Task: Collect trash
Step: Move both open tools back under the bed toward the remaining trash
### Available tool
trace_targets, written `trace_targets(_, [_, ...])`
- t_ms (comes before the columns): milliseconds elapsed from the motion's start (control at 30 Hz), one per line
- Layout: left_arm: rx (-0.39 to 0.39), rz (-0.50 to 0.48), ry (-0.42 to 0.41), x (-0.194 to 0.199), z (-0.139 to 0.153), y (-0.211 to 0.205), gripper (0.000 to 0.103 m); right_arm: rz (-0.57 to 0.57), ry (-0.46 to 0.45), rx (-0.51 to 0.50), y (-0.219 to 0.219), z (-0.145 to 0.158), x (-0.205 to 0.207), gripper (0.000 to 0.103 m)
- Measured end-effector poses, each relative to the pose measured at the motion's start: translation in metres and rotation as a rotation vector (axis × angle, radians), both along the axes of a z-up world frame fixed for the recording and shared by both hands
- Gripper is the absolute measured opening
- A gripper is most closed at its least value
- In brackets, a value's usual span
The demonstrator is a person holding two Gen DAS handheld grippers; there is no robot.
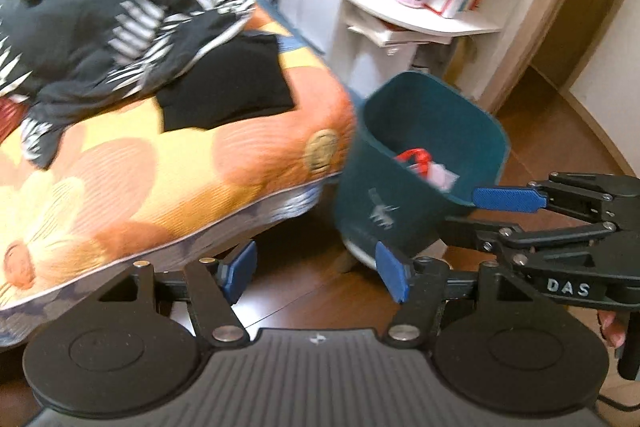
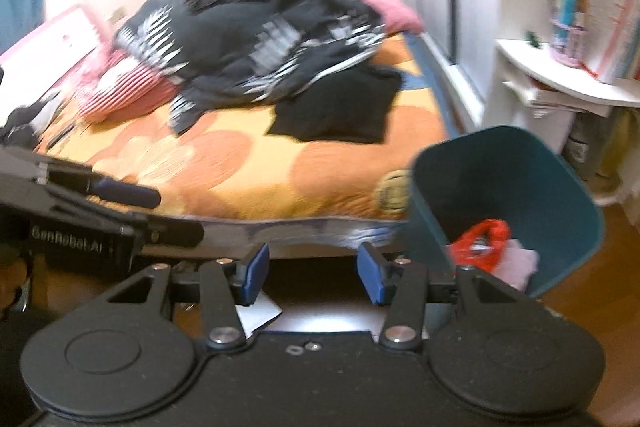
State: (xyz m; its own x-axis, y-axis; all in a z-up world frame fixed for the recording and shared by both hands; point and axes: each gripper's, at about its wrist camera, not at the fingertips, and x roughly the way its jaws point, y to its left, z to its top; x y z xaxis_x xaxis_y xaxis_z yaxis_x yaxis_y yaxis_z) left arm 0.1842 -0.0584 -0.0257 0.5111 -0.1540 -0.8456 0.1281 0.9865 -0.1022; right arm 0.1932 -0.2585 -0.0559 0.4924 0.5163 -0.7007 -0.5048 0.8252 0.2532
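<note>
A teal trash bin point(image 1: 420, 123) point(image 2: 500, 179) stands on the wood floor at the foot corner of the bed. Inside it lie a red plastic bag point(image 1: 416, 157) point(image 2: 480, 235) and pale crumpled paper point(image 1: 444, 177) point(image 2: 516, 263). My left gripper point(image 1: 316, 277) is open with nothing between its blue pads, in front of the bin's lower left side. My right gripper point(image 2: 313, 275) is open too, facing the bed's edge left of the bin; in the left wrist view the right gripper point(image 1: 492, 215) sits by the bin's near rim. A white paper scrap point(image 2: 258, 315) shows just under its left finger.
The bed point(image 1: 160, 167) point(image 2: 260, 167) has an orange flowered quilt with a pile of black and white clothes point(image 1: 120, 19) point(image 2: 260, 39) on it. A white shelf unit point(image 1: 420, 15) point(image 2: 560, 79) with books and a pen cup stands behind the bin. A brown door point(image 1: 592, 7) is at far right.
</note>
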Motion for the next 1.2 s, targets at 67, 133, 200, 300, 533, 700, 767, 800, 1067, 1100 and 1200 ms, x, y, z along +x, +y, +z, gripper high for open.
trace_targets(67, [0.003, 0.029, 0.001, -0.007, -0.003, 0.024, 0.072, 0.045, 0.011, -0.003, 0.02, -0.006, -0.003, 0.05])
trace_targets(133, [0.011, 0.059, -0.002, -0.01, -0.008, 0.045, 0.079, 0.093, 0.021, -0.004, 0.041, -0.014, -0.006, 0.05])
trace_targets(200, [0.017, 0.093, 0.007, -0.013, -0.017, 0.069, 0.083, 0.141, 0.029, -0.01, 0.061, -0.023, -0.011, 0.05])
trace_targets(300, [0.017, 0.156, 0.037, -0.014, -0.038, 0.105, 0.084, 0.203, 0.048, -0.021, 0.092, -0.04, -0.015, 0.05])
trace_targets(533, [0.033, 0.288, 0.14, -0.011, -0.108, 0.188, 0.086, 0.329, 0.131, -0.06, 0.16, -0.096, -0.019, 0.051])
trace_targets(700, [0.066, 0.407, 0.206, -0.009, -0.157, 0.252, 0.086, 0.401, 0.195, -0.105, 0.203, -0.141, -0.018, 0.051])
trace_targets(767, [0.066, 0.453, 0.222, -0.009, -0.176, 0.275, 0.086, 0.432, 0.222, -0.122, 0.219, -0.16, -0.016, 0.051])
trace_targets(800, [0.064, 0.465, 0.227, -0.008, -0.185, 0.285, 0.086, 0.446, 0.228, -0.132, 0.227, -0.17, -0.016, 0.051])
trace_targets(1067, [0.113, 0.484, 0.298, -0.004, -0.27, 0.326, 0.086, 0.566, 0.294, -0.21, 0.269, -0.247, -0.014, 0.05])
trace_targets(1100, [0.116, 0.486, 0.309, -0.004, -0.283, 0.33, 0.086, 0.572, 0.301, -0.217, 0.273, -0.255, -0.013, 0.05])
trace_targets(1200, [0.141, 0.454, 0.346, -0.001, -0.319, 0.336, 0.086, 0.6, 0.32, -0.24, 0.284, -0.283, -0.012, 0.05])
